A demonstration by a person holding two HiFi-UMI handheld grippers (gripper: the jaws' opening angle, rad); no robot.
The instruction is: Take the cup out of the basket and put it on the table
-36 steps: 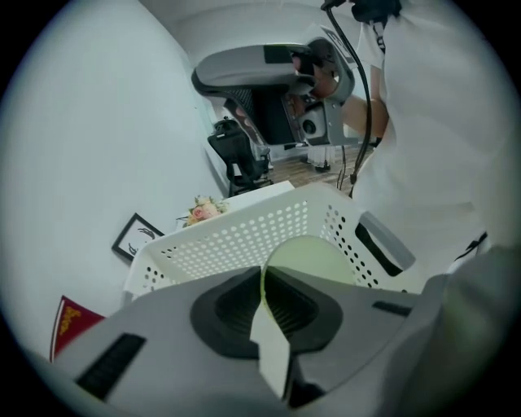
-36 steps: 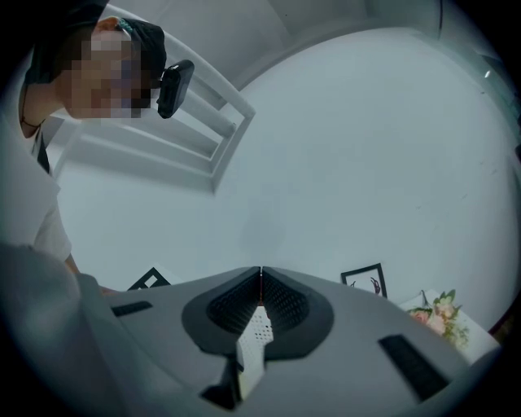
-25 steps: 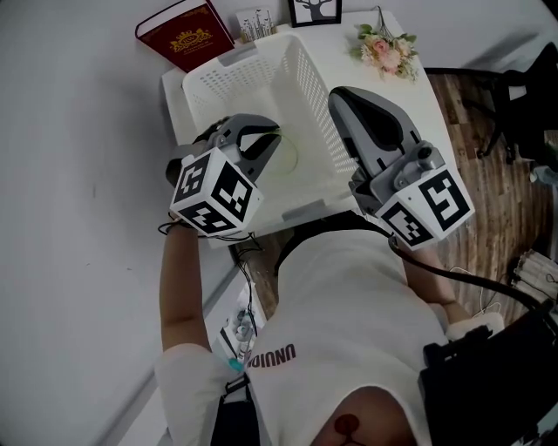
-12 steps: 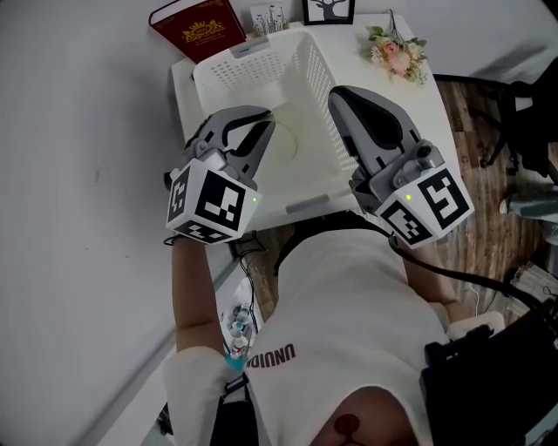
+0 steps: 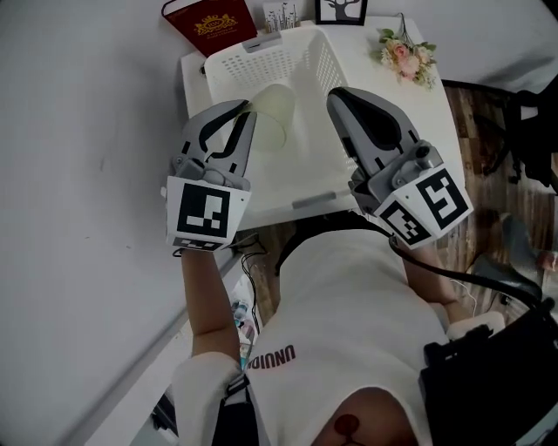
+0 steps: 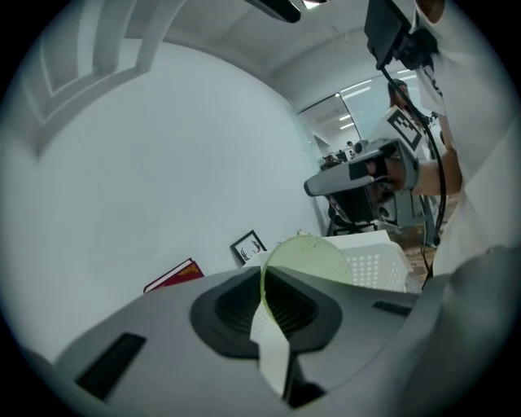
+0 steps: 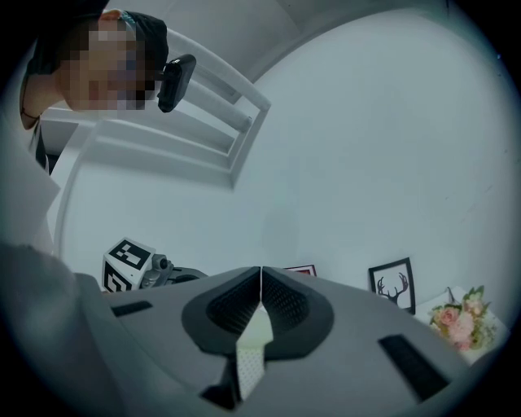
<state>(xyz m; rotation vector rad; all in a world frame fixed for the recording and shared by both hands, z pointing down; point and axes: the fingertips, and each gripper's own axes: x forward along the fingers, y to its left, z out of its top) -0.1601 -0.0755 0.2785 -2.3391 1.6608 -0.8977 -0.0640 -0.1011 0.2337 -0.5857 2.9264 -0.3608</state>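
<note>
A pale green cup point(image 5: 273, 113) hangs tilted over the left side of the white slatted basket point(image 5: 307, 63), its rim pinched by my left gripper point(image 5: 248, 111). In the left gripper view the jaws are shut on the cup's thin wall, and the cup point(image 6: 313, 256) stands out past the left gripper point(image 6: 262, 275). My right gripper point(image 5: 336, 96) hovers over the basket's right wall. Its jaws meet with nothing between them in the right gripper view, where the right gripper point(image 7: 260, 274) points at the wall.
The basket fills most of the small white table point(image 5: 436, 104). At the table's back stand a red book point(image 5: 214, 22), a deer picture frame point(image 5: 342, 10) and a small card holder point(image 5: 281, 16). Pink flowers point(image 5: 405, 57) lie at the back right. A wall runs along the left.
My left gripper has risen and moved forward with the cup, bringing it up from inside the basket to above the left rim. The right gripper has stayed put.
</note>
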